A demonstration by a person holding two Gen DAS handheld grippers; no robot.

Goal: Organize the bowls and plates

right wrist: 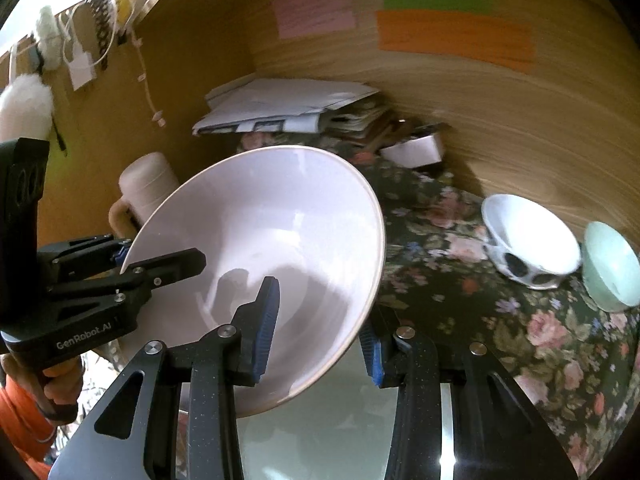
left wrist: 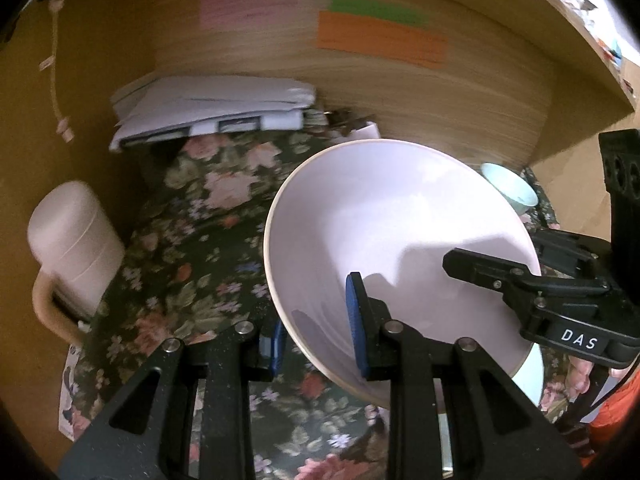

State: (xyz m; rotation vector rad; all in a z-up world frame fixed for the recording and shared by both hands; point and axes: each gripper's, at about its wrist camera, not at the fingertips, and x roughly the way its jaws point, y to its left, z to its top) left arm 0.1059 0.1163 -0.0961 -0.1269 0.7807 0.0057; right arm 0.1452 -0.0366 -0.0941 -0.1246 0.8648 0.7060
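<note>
Pink bowl (left wrist: 384,216), large and shallow, is held tilted in the air above a floral-clothed counter (left wrist: 188,240). The left tool (left wrist: 316,340) pinches one side of its rim, one blue pad inside and one outside; the right tool (right wrist: 320,340) clamps the opposite side the same way. A patterned white bowl (right wrist: 528,236) and a pale green bowl (right wrist: 610,268) sit near the wooden back wall. Judged risk: uneven movement of the two hands could twist the rim free, dropping it.
</note>
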